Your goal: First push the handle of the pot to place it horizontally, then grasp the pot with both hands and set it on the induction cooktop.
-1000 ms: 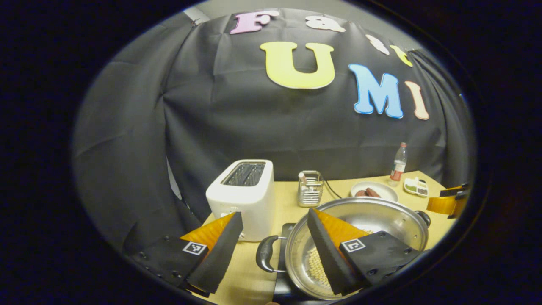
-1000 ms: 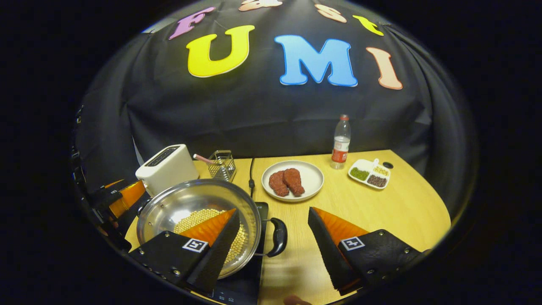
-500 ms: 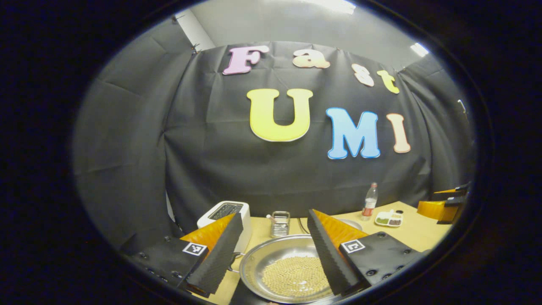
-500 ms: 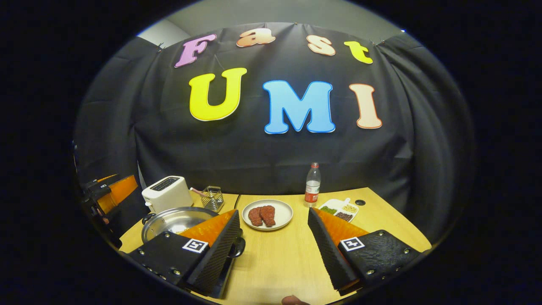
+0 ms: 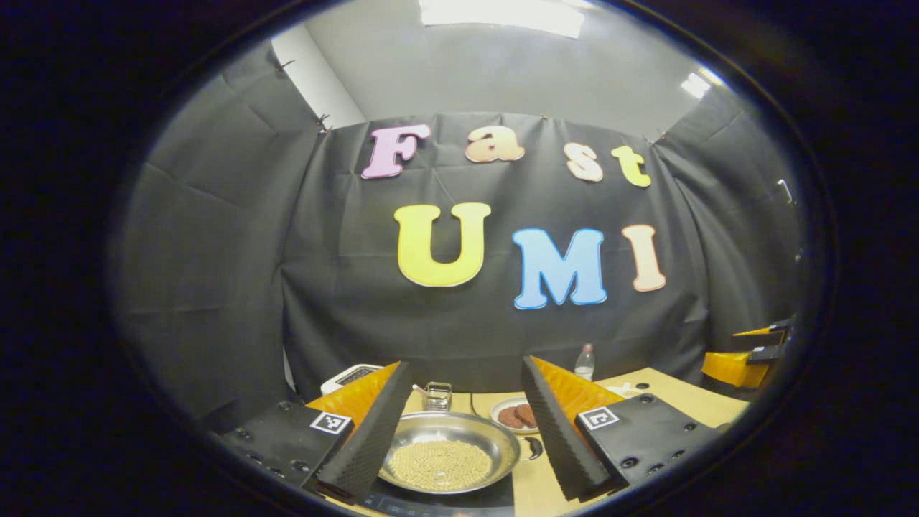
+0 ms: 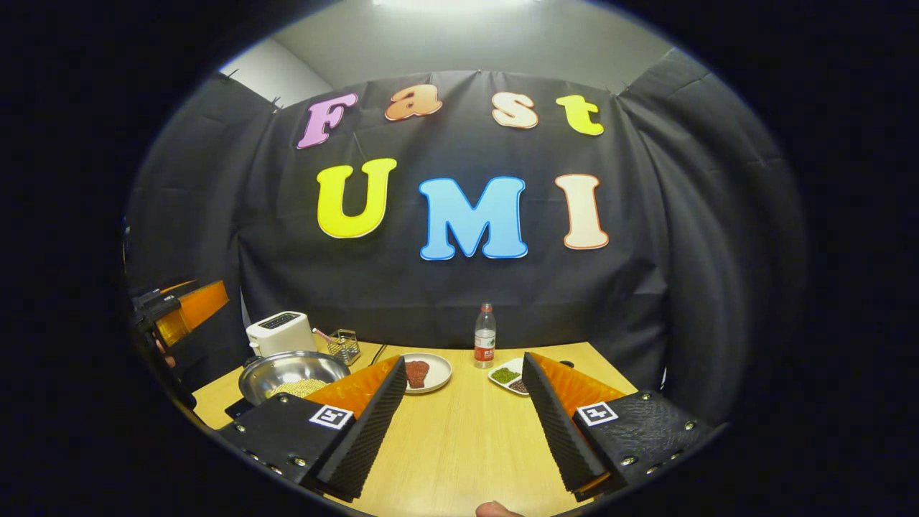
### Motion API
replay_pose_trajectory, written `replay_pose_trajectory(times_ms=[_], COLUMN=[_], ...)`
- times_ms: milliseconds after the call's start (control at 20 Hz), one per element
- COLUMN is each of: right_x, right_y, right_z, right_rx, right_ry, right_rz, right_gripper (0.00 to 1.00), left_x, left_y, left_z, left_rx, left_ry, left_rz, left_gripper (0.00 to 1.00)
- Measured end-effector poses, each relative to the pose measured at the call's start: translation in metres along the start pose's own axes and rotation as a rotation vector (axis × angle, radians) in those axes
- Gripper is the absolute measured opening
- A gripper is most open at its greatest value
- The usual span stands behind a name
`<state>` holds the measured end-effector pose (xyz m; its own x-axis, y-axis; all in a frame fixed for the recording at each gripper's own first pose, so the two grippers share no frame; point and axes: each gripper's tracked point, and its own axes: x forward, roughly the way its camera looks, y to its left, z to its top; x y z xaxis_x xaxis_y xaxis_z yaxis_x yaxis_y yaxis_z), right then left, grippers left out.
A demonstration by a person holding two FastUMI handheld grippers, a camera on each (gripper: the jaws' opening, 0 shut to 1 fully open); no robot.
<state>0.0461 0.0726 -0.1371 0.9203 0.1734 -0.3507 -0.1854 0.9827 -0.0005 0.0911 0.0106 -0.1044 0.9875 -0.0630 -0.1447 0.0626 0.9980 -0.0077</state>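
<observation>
The pot [image 5: 449,452] sits on the black induction cooktop [image 5: 495,499] near the front of the wooden tabletop [image 6: 459,438]. It is a shallow steel pan holding a layer of pale beans [image 5: 439,461]. In the left gripper view one dark side handle [image 5: 533,448] shows at the pot's right rim, lying level.

Left gripper [image 5: 463,424]: fingers spread wide, nothing between them, held clear above the pot, which appears in the gap between the fingers. Right gripper [image 6: 463,424]: fingers likewise spread wide and empty, over bare tabletop well to the right of the pot. In the right gripper view the pot [image 6: 291,370] lies at the left, partly behind that gripper's left finger, with the left gripper at the far left edge.

Behind the pot stand a white toaster [image 6: 280,332] and a small wire basket [image 6: 344,345]. To the right of these lie a white plate [image 6: 434,373] with pieces of red meat [image 6: 416,373], an upright plastic bottle [image 6: 485,336], and a divided dish [image 6: 506,376] of seasonings.
</observation>
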Motion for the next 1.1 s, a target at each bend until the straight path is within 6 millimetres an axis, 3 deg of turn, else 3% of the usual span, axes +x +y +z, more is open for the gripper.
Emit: replay_pose_trajectory(times_ms=[200,400,650,700,750,1100], right_x=[-0.036,-0.064,-0.085,-0.088,-0.090,-0.101], right_y=[-0.022,-0.037,-0.045,-0.042,-0.041,-0.034], right_z=[0.013,0.024,0.029,0.029,0.031,0.033], right_rx=[0.015,0.028,0.060,0.064,0.062,0.059], right_ry=[-0.036,-0.066,-0.086,-0.088,-0.098,-0.108], right_rz=[0.031,0.033,-0.011,-0.013,-0.018,-0.041], right_gripper=[0.98,0.98,0.98,0.98,0.98,0.98], left_x=[-0.036,-0.065,-0.091,-0.093,-0.096,-0.104], left_y=[-0.044,-0.069,-0.071,-0.069,-0.066,-0.048], left_z=[0.027,0.049,0.058,0.057,0.059,0.057], left_rx=[0.002,0.012,0.042,0.044,0.044,0.029], left_ry=[-0.030,-0.070,-0.089,-0.084,-0.089,-0.094], left_rz=[-0.023,-0.039,-0.055,-0.058,-0.059,-0.055], left_gripper=[1.00,1.00,1.00,0.94,1.00,1.00])
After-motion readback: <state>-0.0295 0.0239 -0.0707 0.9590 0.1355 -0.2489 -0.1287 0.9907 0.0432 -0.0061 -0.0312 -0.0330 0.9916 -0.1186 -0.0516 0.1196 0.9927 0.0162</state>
